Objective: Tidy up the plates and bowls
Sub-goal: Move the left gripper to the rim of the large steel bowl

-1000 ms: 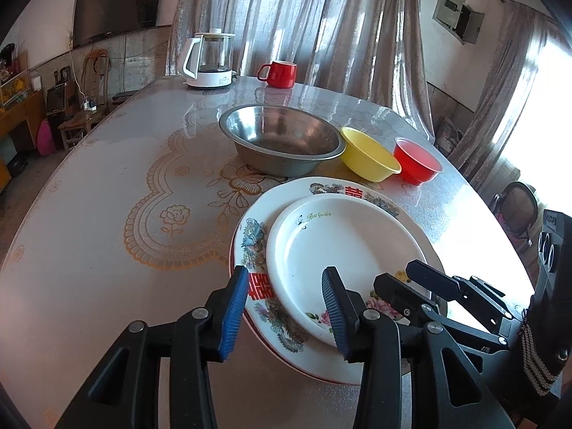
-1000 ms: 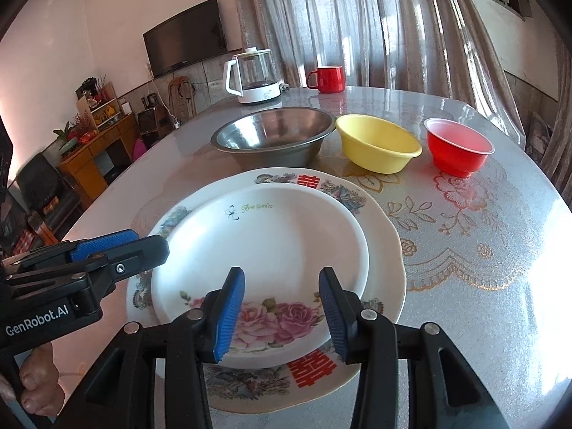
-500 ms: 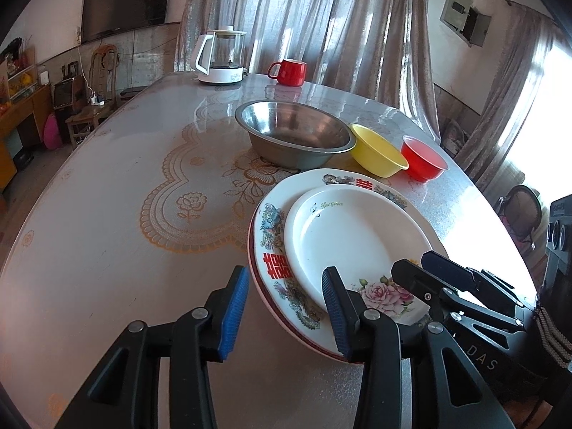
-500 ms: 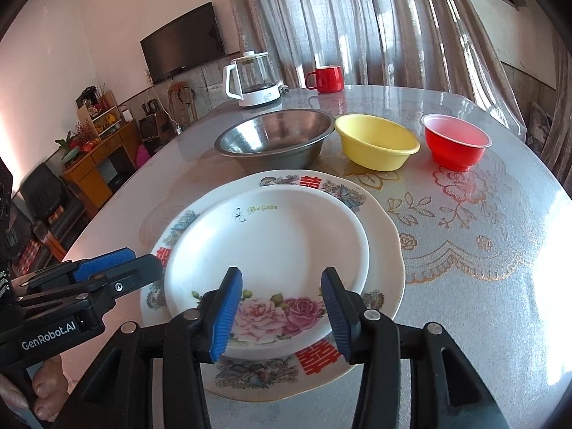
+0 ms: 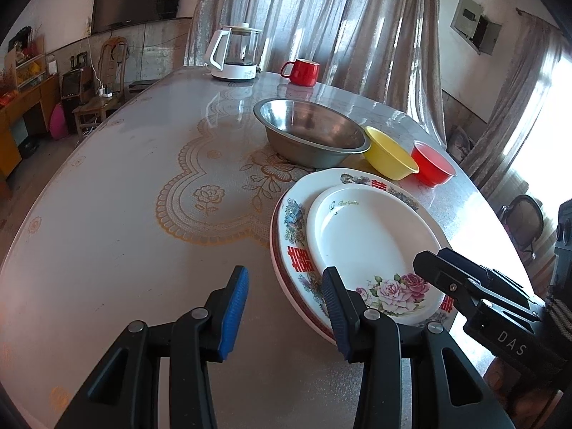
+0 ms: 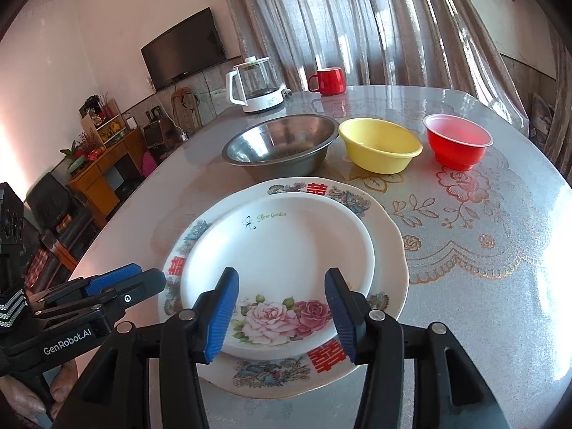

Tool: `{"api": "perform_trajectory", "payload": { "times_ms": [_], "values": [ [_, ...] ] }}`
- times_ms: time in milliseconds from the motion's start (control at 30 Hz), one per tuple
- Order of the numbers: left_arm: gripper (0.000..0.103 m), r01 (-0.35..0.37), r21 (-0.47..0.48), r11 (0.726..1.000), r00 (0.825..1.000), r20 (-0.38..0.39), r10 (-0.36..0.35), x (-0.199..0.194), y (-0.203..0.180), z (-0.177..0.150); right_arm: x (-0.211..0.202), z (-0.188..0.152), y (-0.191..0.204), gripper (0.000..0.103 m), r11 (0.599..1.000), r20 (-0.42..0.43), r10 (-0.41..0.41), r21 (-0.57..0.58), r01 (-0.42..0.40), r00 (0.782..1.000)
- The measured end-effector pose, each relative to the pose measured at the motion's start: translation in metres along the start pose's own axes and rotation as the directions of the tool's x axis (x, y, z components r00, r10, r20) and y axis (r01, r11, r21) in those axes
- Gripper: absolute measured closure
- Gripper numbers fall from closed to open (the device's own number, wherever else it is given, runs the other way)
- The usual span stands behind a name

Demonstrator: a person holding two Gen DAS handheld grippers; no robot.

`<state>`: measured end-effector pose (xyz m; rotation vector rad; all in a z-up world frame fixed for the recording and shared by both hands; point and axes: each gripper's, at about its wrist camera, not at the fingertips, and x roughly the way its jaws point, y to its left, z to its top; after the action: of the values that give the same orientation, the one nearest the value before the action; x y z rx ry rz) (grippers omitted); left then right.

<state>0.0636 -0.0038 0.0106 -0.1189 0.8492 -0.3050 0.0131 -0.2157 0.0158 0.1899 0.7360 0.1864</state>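
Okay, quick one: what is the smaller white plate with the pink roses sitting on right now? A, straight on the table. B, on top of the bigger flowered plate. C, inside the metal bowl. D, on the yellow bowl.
B: the smaller white plate lies inside the rim of the bigger flowered plate, nearer than the metal bowl and yellow bowl.

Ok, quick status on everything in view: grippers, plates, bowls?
left gripper: open, empty
right gripper: open, empty, over the plates
small plate: stacked on large plate
large plate: flat on table
steel bowl: upright, unstacked
yellow bowl: upright, empty
red bowl: upright, empty
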Motion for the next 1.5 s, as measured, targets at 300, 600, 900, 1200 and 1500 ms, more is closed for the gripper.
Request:
{"api": "perform_trajectory", "payload": {
  "times_ms": [300,600,900,1200,1500],
  "values": [
    [0.059,-0.015,-0.040,0.999,1.000,-0.010,0.014,0.001,0.016,-0.003,0.002,0.001,0.000,0.052,1.000,-0.007,0.010,0.010,-0.010,1.000],
    [0.059,-0.066,-0.132,0.989,0.997,-0.048,0.060,0.010,0.051,-0.001,0.005,0.007,-0.009,0.052,0.997,-0.018,0.045,0.067,-0.044,0.999],
    [0.059,-0.072,-0.155,0.985,0.997,-0.024,0.069,0.012,0.065,0.016,0.014,0.031,-0.024,0.052,0.983,-0.014,0.111,0.148,-0.107,0.994],
    [0.054,-0.065,-0.151,0.986,0.998,-0.008,0.065,0.021,0.069,0.037,0.036,0.058,-0.029,0.052,0.965,-0.019,0.166,0.209,-0.159,0.986],
    [0.054,-0.025,-0.159,0.987,1.000,0.001,0.026,0.037,0.069,0.068,0.068,0.084,-0.031,0.052,0.961,-0.027,0.155,0.236,-0.144,0.988]
  ]
}}
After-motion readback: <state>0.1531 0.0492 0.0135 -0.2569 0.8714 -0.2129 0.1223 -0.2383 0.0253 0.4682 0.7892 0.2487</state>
